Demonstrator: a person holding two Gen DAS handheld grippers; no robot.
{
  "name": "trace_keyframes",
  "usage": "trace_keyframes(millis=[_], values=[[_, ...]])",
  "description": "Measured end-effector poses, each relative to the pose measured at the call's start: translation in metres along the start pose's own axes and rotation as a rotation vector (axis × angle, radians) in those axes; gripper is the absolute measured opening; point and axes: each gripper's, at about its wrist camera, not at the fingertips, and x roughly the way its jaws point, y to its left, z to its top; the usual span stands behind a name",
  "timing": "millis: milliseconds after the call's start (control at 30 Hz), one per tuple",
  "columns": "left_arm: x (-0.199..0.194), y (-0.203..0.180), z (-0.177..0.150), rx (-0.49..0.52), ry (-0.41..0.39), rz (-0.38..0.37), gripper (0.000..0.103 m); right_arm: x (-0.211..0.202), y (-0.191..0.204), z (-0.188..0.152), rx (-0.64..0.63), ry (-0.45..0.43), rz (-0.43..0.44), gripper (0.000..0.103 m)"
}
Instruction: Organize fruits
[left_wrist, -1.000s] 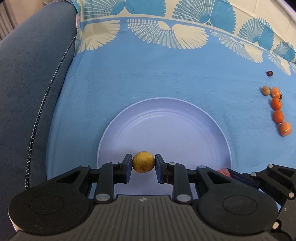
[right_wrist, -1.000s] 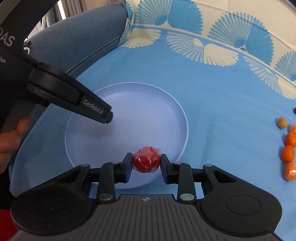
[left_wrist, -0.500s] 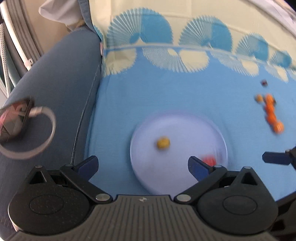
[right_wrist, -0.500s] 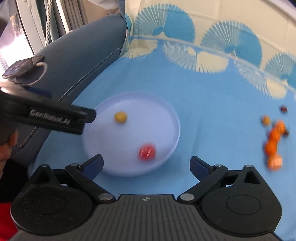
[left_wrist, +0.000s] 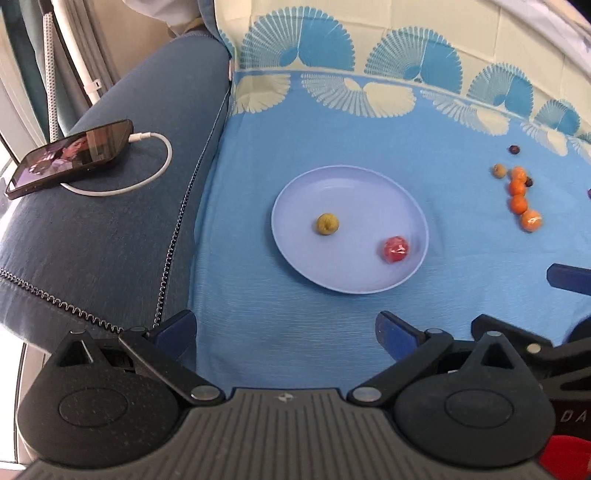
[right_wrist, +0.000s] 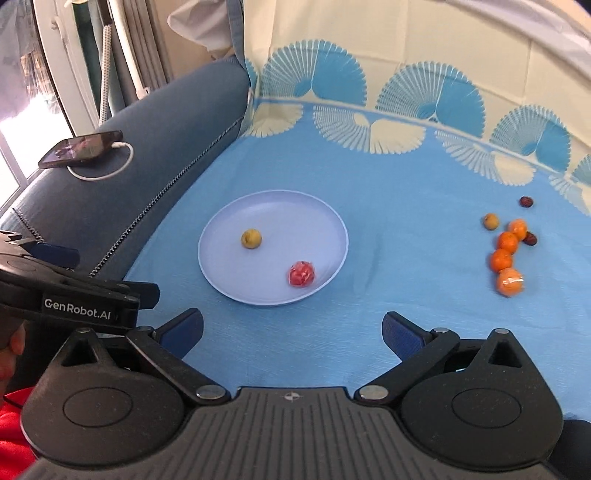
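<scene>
You're holding both grippers over the blue cloth (left_wrist: 332, 147), both pointing down at it. Left gripper (left_wrist: 284, 332): jaws spread wide, nothing btwn them, just cloth showing thru the gap. Right gripper (right_wrist: 291, 332): jaws opening, nearly at full spread, also nothing btwn them.

The plate (left_wrist: 295, 192) is sitting center frame in the left view, w/ two fruits lying loose on it, well apart: the yellow fruit (left_wrist: 327, 223) toward the plate's left-middle, the red fruit (left_wrist: 395, 249) at lower right near the rim. Same layout in the right view: plate (right_wrist: 221, 266), yellow fruit (right_wrist: 251, 238), red fruit (right_wrist: 301, 274).

At far right of the right view, a cluster of oranges (right_wrist: 506, 242) is lying on the cloth in a rough line, w/ a small yellowish fruit (right_wrist: 491, 221) just beside its top end and two dark berries (right_wrist: 526, 201) nearby.

Upper left: a phone (left_wrist: 70, 157) is resting on the sofa arm (left_wrist: 110, 240), white cable (left_wrist: 147, 177) plugged in.
</scene>
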Motion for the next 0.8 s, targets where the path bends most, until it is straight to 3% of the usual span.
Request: trace_keyframes(millis=[333, 800], values=[[-0.031, -0.005, -0.007, 0.018, -0.064, 0.015, 0.103, -0.025, 0.005, -0.01, -0.019, -0.053, -0.009, 0.102], [-0.039, -0.006, -0.009, 0.033, -0.092, 0.013, 0.103, -0.026, 0.015, -0.007, -0.045, -0.06, -0.023, 0.102]])
